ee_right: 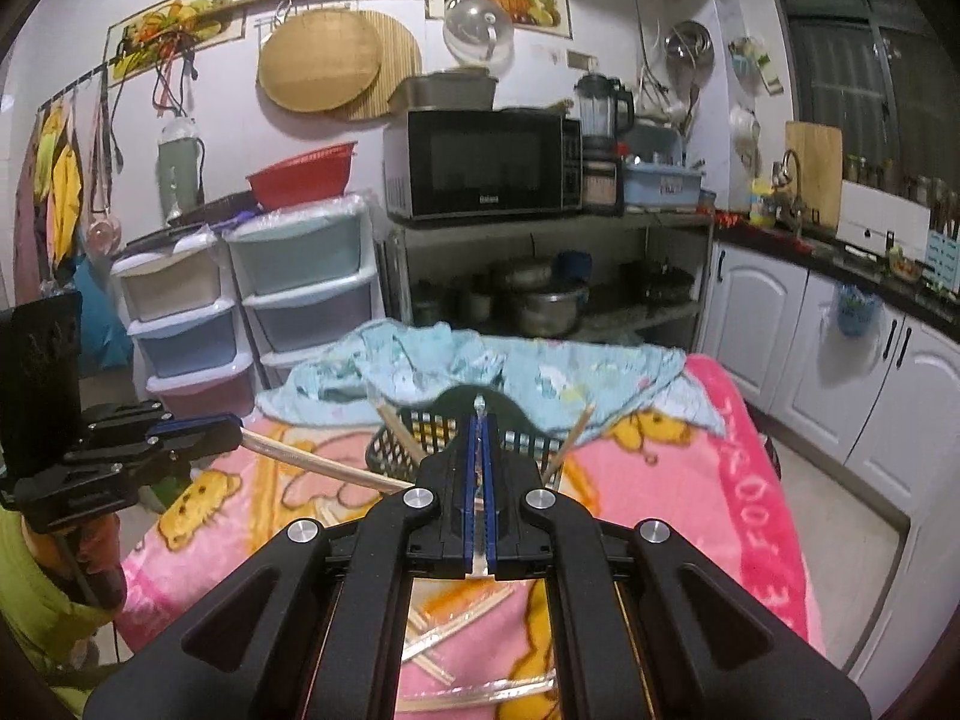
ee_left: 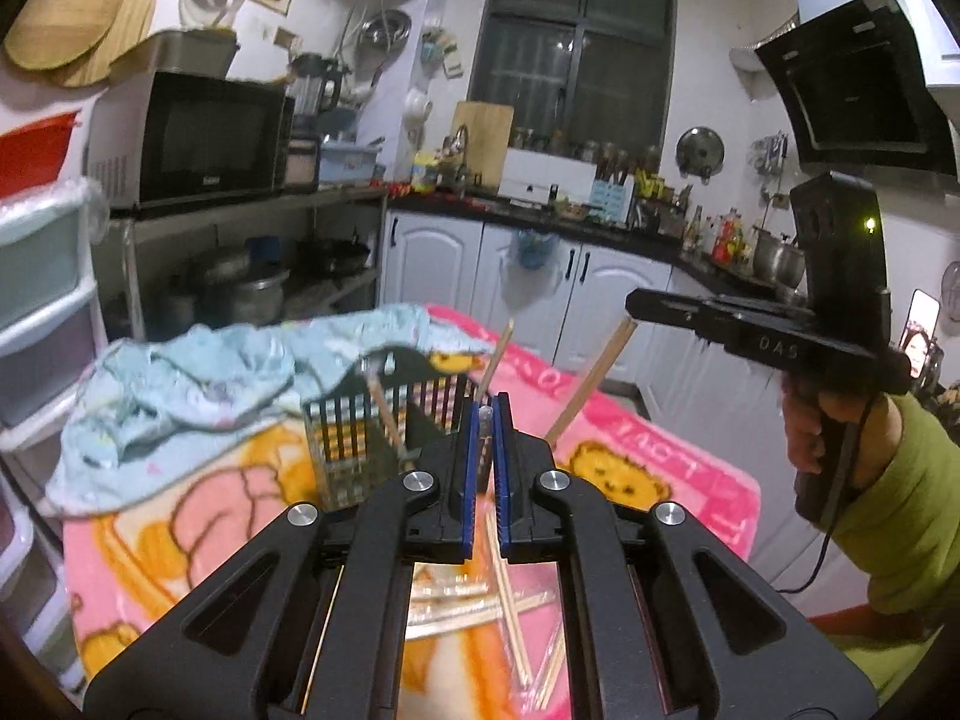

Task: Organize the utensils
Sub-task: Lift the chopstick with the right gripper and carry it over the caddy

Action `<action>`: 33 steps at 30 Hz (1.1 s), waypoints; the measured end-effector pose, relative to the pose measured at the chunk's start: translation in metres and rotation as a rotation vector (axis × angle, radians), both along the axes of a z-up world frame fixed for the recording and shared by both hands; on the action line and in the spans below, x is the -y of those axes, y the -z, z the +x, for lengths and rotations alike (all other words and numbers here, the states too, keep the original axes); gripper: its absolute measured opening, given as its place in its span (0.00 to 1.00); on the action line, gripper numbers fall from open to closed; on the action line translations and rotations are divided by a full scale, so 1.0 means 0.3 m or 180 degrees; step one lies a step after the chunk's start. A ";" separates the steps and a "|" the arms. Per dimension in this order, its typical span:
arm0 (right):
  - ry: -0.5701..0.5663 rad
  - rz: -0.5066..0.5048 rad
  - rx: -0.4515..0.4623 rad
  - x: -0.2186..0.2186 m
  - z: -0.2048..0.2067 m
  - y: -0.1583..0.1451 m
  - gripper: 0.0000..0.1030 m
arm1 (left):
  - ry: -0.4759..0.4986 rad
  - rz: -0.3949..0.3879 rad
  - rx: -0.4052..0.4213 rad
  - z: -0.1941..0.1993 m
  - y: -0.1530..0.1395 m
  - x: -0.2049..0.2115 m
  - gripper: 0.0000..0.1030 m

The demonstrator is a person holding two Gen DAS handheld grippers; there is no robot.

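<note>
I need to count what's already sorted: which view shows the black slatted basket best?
The left wrist view: the black slatted basket stands beside the hand-held gripper, with its side wall, rim and a chopstick inside visible. In the right wrist view the closed hand-held gripper covers the basket's middle.

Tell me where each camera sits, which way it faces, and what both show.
Left wrist: rides the left hand-held gripper, shut on a chopstick; faces the window and cabinets; shows the right hand and green sleeve.
Right wrist: rides the right hand-held gripper, shut on a chopstick; faces the microwave wall; shows the left gripper.
Shared: black basket, blue cloth, pink blanket.
</note>
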State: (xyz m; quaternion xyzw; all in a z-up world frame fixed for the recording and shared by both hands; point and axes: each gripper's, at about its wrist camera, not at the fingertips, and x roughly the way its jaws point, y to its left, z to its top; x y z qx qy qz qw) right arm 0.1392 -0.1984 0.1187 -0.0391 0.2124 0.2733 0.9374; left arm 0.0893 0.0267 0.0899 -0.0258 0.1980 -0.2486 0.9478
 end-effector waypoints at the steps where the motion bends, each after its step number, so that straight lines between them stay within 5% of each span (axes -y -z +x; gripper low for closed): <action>1: -0.0002 0.0003 0.0037 0.000 0.001 -0.016 0.02 | 0.0000 0.0002 0.0041 0.004 -0.019 -0.001 0.02; 17: -0.0158 0.0059 0.0511 -0.073 0.028 -0.228 0.02 | -0.0209 0.0061 0.0386 0.050 -0.224 -0.040 0.02; 33: -0.0020 0.0200 0.0508 -0.047 0.119 -0.270 0.02 | -0.0240 0.0236 0.0224 0.084 -0.222 -0.073 0.02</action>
